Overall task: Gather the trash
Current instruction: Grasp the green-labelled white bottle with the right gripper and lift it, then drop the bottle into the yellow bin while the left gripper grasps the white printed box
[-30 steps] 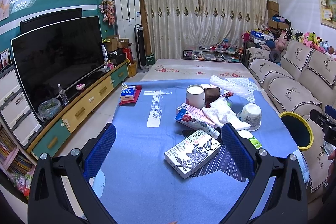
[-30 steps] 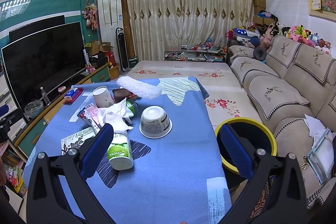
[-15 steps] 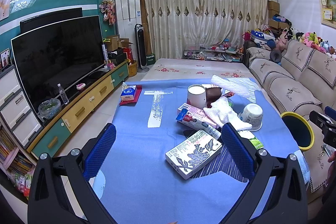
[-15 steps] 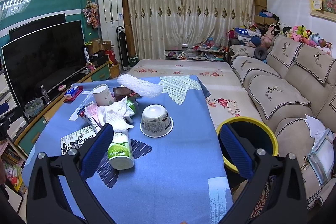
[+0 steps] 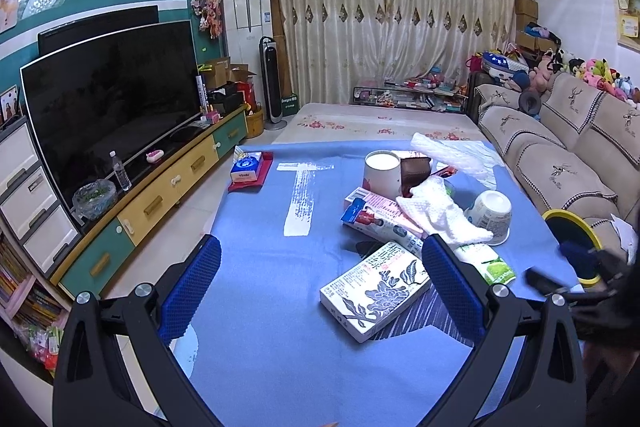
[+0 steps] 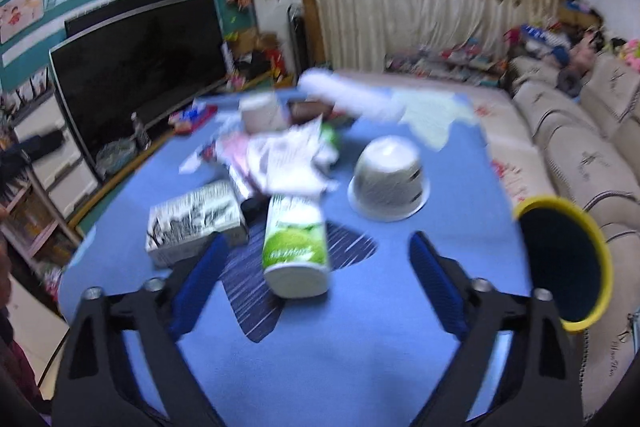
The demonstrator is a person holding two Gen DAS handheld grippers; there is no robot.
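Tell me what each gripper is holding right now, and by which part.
Nothing is held. The left gripper is open above the blue tablecloth, and the right gripper is open, its fingers either side of the lying green can without touching it.

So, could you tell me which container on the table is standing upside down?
The white bowl beside the yellow-rimmed bin; the green-labelled bottle lies sideways.
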